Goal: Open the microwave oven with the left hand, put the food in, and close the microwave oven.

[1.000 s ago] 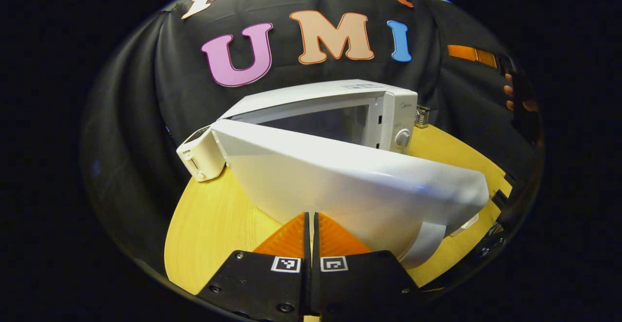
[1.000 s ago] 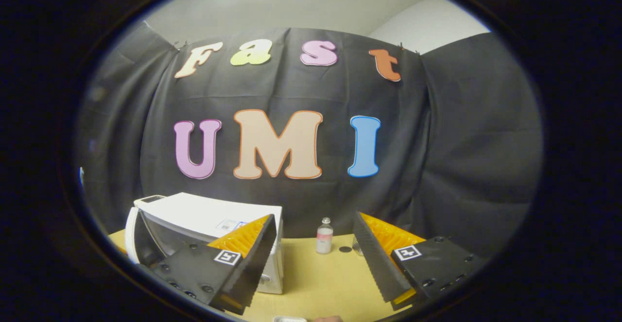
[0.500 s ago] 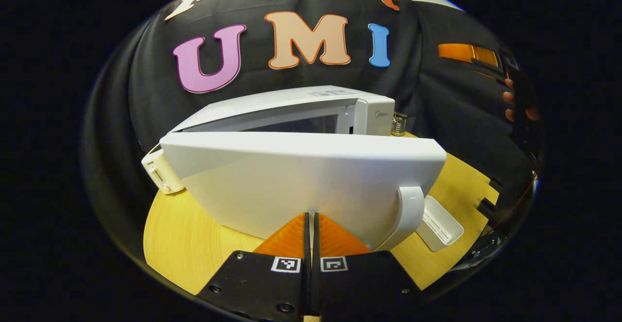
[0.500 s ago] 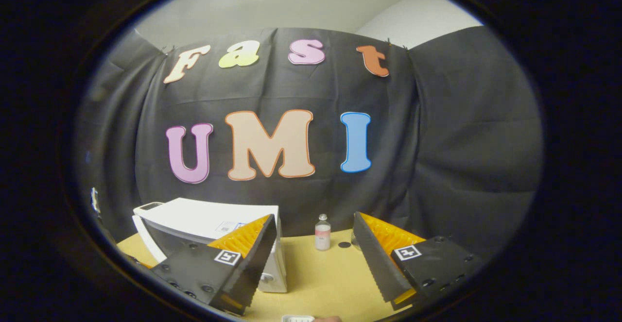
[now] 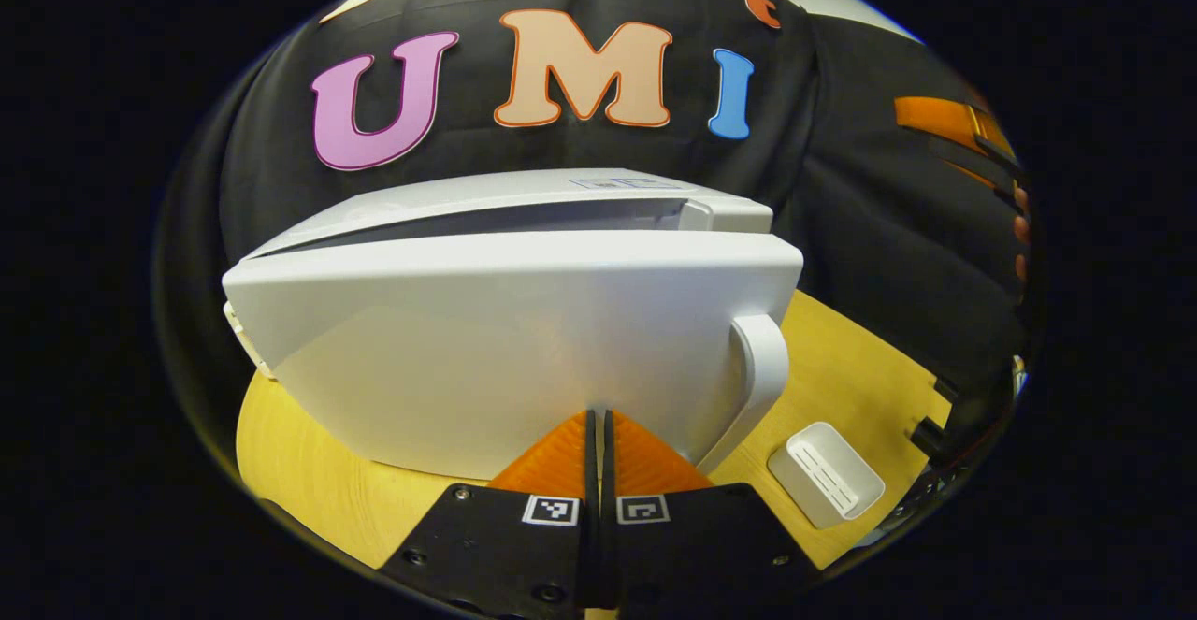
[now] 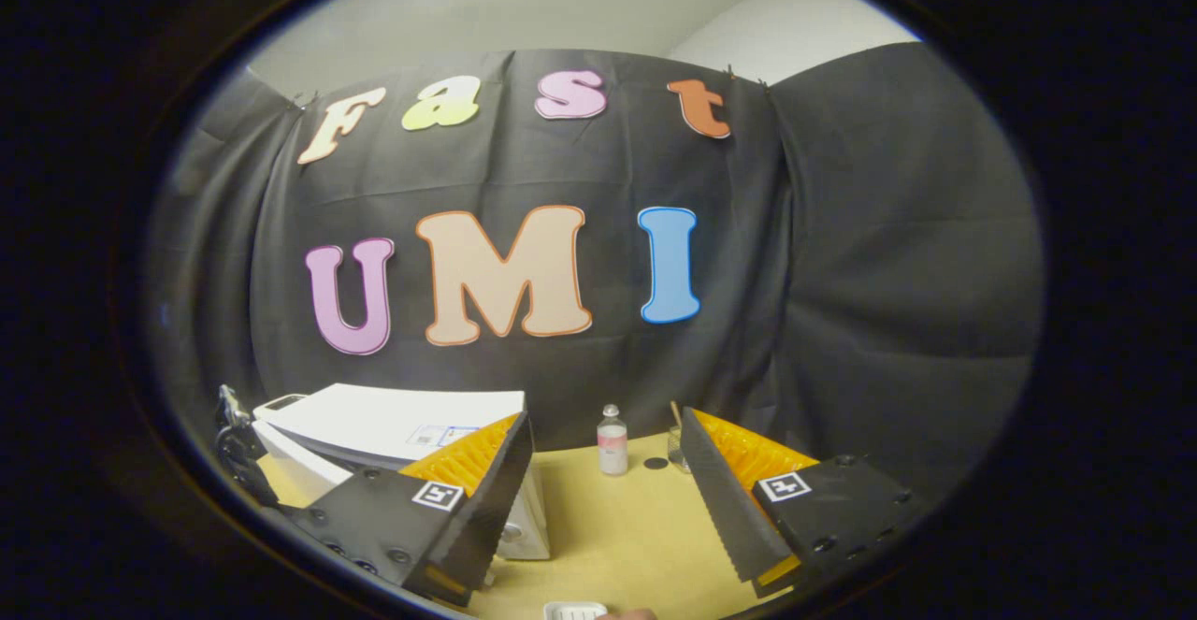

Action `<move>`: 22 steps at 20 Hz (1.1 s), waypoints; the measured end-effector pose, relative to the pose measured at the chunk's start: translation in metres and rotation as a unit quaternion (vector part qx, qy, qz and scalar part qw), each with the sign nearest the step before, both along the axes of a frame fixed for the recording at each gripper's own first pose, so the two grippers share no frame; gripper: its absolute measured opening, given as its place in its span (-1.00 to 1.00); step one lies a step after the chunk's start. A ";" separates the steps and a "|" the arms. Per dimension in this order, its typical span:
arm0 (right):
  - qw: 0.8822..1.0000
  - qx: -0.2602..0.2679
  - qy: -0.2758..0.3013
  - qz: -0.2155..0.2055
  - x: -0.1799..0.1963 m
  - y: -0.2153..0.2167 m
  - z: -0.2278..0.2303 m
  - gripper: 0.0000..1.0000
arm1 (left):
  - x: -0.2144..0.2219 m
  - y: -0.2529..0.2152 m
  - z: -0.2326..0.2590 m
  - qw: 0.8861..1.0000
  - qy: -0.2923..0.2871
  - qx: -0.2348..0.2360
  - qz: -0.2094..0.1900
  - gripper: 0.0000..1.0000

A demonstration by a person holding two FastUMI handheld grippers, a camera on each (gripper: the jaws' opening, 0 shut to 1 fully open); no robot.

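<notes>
White door (image 5: 524,339) hangs nearly closed against the left gripper (image 5: 598,433), fingers together holding nothing; right gripper (image 6: 603,498) gapes empty above the tabletop (image 6: 617,536), so an off-centre push may slip off.

A white microwave oven (image 5: 524,321) and white tray (image 5: 826,473) sit on a yellow wooden table (image 5: 842,367).

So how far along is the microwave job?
The microwave door is nearly shut, with a narrow gap along its top. The left gripper, jaws closed, sits against its front. Left: close it fully. Whether food is inside is hidden; a white tray lies on the table.
</notes>
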State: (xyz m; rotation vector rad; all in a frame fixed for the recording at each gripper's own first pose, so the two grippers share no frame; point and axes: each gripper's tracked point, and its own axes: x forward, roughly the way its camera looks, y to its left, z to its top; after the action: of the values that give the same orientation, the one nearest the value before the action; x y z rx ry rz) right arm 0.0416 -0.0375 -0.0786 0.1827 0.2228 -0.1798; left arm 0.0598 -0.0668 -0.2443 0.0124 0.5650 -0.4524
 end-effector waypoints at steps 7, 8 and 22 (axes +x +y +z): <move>1.000 -0.002 0.009 -0.014 0.003 -0.012 -0.005 0.76 | 0.038 -0.003 0.002 1.000 -0.007 -0.001 0.015 -0.99; 1.000 -0.001 0.009 -0.014 0.003 -0.013 -0.005 0.76 | 0.043 -0.005 0.002 1.000 -0.009 -0.001 0.016 -0.99; 1.000 -0.013 0.017 -0.021 -0.008 -0.033 -0.011 0.96 | 0.041 0.029 -0.041 0.937 0.178 -0.169 0.249 -0.99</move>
State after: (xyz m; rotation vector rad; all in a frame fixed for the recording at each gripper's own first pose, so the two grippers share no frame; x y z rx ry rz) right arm 0.0332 -0.0706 -0.0900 0.1595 0.2515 -0.2275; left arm 0.1008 -0.0374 -0.2849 -0.5420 0.8115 -0.0451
